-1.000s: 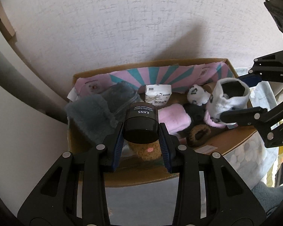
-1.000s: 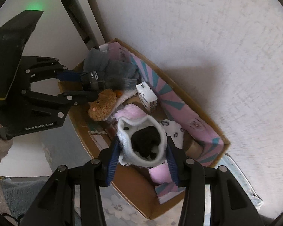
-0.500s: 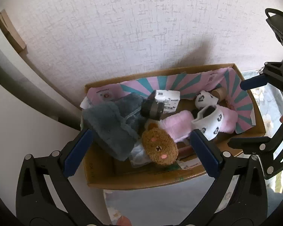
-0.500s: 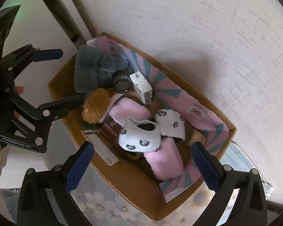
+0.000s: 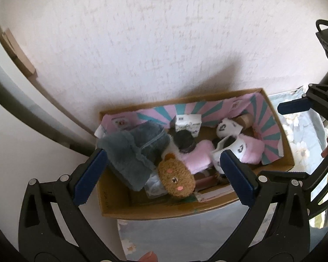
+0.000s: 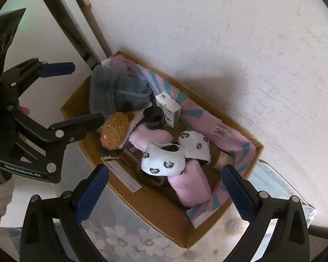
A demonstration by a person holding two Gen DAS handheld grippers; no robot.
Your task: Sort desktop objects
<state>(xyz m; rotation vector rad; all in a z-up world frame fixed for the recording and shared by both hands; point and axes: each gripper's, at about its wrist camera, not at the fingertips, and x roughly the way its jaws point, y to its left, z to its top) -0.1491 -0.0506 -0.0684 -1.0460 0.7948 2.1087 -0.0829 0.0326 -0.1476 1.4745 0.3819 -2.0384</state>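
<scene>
My left gripper hangs with its jaws spread wide and nothing between them, and my right gripper is the same, fully spread and empty. Both sit above the near edge of the cardboard box, which stands on a floral cloth against the textured wall. Inside, nearest me in the left view, a brown plush bear lies face up beside a grey fleece item. A panda-print sock rests on a pink fluffy sock. Farther in, the dark jar lies tipped, just in front of a white carton by the pink-and-teal lining.
</scene>
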